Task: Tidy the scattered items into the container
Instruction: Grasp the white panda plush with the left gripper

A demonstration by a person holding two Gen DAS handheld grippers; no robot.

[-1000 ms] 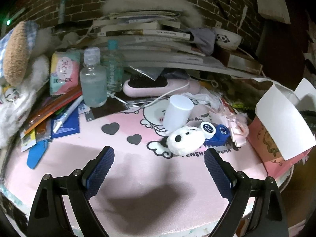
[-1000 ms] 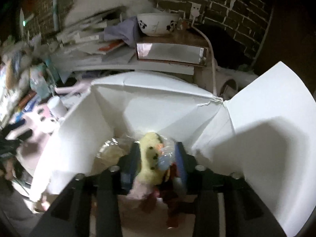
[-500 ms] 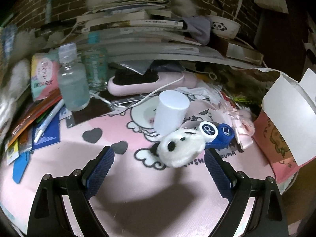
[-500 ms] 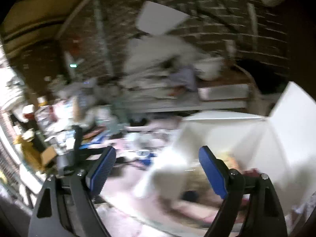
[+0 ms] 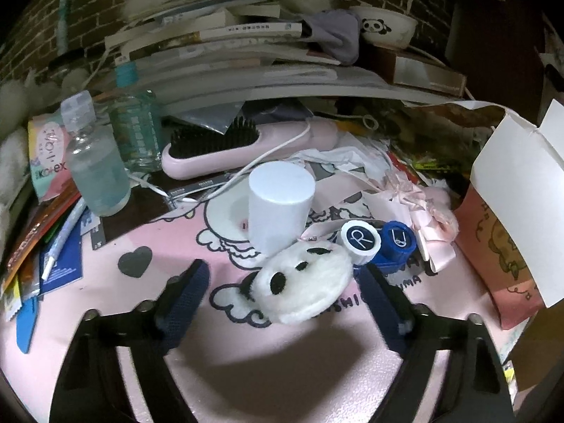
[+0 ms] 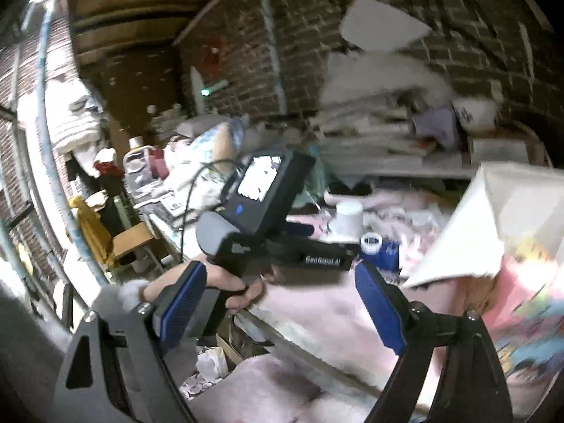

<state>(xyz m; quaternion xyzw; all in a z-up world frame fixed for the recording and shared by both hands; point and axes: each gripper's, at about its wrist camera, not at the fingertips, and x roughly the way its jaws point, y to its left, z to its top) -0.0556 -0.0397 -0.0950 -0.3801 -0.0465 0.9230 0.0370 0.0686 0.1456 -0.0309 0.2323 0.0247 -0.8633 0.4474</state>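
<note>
The left claw [image 5: 282, 303] is hovering low over the pink worktop [image 5: 282, 370], with its two blue fingers spread wide and holding nothing. The white plush toy [image 5: 303, 289] (it has black patches like eyes) is lying on the worktop between the fingertips, nearer to the right finger, and I cannot tell if it is touching that finger. Just behind the plush toy a white cup [image 5: 280, 204] is standing upside down. To the right of the plush toy, and touching it, the blue and white lens case [image 5: 379, 243] is resting. Behind the white cup a pink hairbrush [image 5: 243, 148] is lying, with a clear bottle [image 5: 93, 165] to its left. The container [image 5: 514, 218], a pink box with white flaps, is standing well to the right of the plush toy at the worktop's edge.

The right claw [image 6: 278, 306] is also wide open and empty. Its view is blurred, and it is showing the person's hand [image 6: 229, 283] gripping the other tool.
</note>
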